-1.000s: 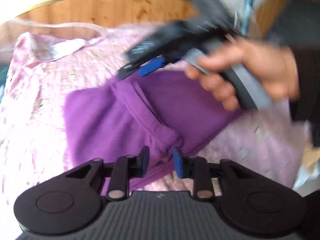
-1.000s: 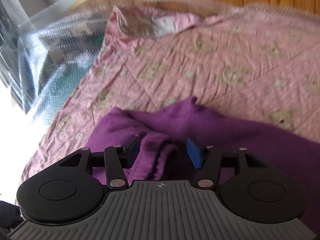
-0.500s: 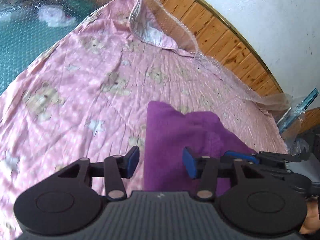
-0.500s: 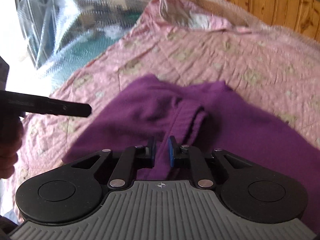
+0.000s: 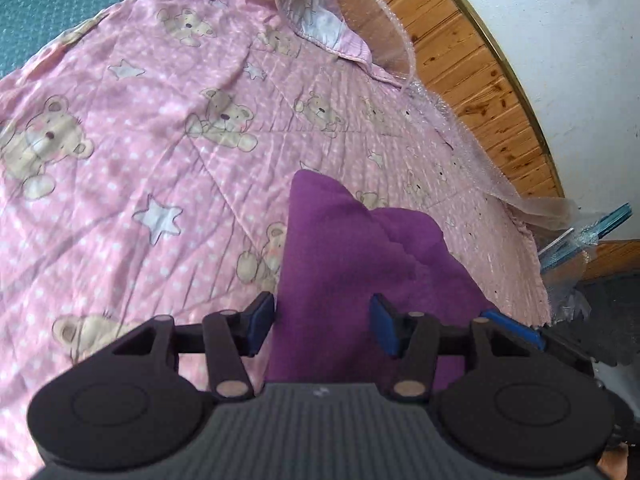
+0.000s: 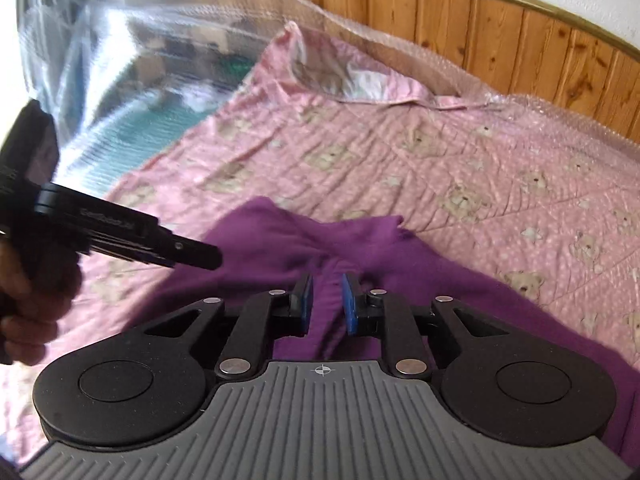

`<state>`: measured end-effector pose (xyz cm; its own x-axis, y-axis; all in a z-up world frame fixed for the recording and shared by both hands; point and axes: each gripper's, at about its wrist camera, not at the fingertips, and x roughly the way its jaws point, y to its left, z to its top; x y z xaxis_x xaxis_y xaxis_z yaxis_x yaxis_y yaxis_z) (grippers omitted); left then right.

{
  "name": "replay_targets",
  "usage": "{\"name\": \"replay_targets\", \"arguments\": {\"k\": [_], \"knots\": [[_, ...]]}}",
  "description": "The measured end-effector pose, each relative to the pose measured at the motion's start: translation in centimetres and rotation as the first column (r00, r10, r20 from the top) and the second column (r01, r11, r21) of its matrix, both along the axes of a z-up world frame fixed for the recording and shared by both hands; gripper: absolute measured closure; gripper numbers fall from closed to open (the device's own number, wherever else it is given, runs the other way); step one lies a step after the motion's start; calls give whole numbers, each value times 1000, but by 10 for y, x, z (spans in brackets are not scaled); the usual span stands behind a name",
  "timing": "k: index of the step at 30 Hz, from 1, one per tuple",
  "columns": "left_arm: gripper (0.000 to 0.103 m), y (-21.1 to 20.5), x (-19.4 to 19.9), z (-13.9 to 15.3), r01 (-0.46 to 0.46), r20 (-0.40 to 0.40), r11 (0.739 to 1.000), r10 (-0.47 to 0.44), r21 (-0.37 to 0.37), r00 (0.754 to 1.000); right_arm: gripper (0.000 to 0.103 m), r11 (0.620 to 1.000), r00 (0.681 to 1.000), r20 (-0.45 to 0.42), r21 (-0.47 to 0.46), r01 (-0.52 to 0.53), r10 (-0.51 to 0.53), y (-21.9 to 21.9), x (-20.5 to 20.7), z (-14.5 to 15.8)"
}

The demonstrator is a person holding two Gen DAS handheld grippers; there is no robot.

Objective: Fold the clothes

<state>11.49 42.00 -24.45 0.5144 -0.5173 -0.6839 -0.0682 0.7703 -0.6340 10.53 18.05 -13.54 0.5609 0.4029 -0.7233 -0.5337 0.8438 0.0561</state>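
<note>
Pink teddy-bear quilt (image 5: 168, 128) against a wooden headboard (image 6: 500, 28); clear plastic, perhaps bubble wrap (image 6: 120, 60), alongside.

The garment (image 6: 400, 264) is showing a solid deep purple, with no print on it. The bedspread (image 5: 160, 152) under it is showing pale pink, dotted all over with small white spots and printed with beige teddy bears and white stars; its turned-back corner is showing a white underside. The headboard (image 6: 500, 36) is showing warm orange-brown wood planks with dark knots, edged by a brass-gold trim. The wall (image 5: 560, 40) is looking off-white. The left hand-held gripper (image 5: 322, 328) is showing black arms, blue finger pads and a grey ribbed body; the right hand-held gripper (image 6: 326, 304) is showing the same colours.
</note>
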Motion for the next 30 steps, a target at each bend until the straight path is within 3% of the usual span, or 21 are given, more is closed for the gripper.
{"name": "replay_targets", "arguments": {"k": [3,5,7,10,12,15,19,25,26,27,28,29,30], "knots": [[55,4,-11,-12,-1,-40,999,-1,-42,999,83,999,999,-42,-32,-36,34,4,-24,-23],[57,10,-8,-15,-25,-45,996,22,-85,999,67,996,997,-74,-74,-45,39,8,-33,-48],[56,17,-3,-14,-48,-41,991,43,-128,998,65,997,998,-67,-79,-6,1,10,-35,-41],[50,21,13,-9,-34,-25,987,30,-160,999,51,995,999,33,-101,-2,5,23,-48,-19],[50,20,26,-9,-9,-31,988,4,-155,1000,37,988,991,108,-143,-66,81,42,-63,-10],[53,16,38,-9,21,-35,987,-27,-162,999,22,965,968,152,-199,-169,201,76,-87,-14],[53,10,41,3,75,-11,974,-79,-213,997,16,927,932,189,-278,-252,310,113,-116,-32],[53,0,47,14,149,10,964,-151,-218,989,15,871,914,193,-421,-252,358,135,-127,-69],[53,0,48,14,157,11,964,-158,-214,987,25,873,914,203,-422,-243,353,133,-127,-68],[52,0,48,13,157,6,965,-159,-210,987,57,879,918,204,-416,-233,340,131,-126,-67],[51,1,48,12,158,0,966,-161,-205,987,74,893,931,188,-392,-221,313,127,-122,-63],[51,0,45,11,154,0,968,-157,-201,988,88,911,943,176,-357,-208,284,121,-118,-57],[50,-1,43,11,150,0,969,-153,-196,988,93,927,950,174,-321,-194,259,114,-115,-51]]}}
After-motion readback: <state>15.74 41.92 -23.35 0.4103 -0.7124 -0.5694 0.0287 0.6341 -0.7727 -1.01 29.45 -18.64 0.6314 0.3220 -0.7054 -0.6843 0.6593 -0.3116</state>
